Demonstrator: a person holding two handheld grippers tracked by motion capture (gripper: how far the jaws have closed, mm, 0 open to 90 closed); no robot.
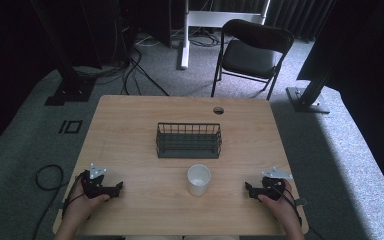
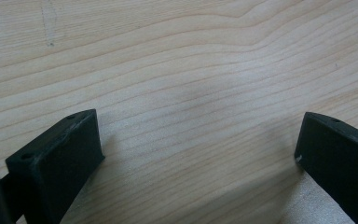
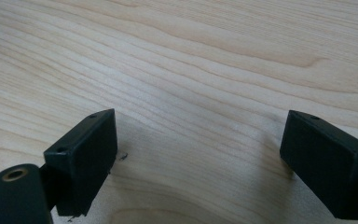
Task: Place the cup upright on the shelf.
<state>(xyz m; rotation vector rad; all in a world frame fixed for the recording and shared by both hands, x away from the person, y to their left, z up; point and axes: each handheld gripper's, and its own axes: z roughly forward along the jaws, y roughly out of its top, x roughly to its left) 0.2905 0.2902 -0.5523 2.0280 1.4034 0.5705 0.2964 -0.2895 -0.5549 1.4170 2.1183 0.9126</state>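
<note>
Here, wooden table on grey carpet.

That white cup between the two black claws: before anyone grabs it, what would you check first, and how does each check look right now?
1. White cup upright, mouth up: ok.
2. Left gripper open, nothing between its jaws: ok.
3. Right gripper open, nothing between its jaws: ok.
4. Bare table between each gripper and the cup: ok.
5. Wire basket behind the cup, apart from it: ok.
6. Cup holds nothing: cannot tell.
</note>
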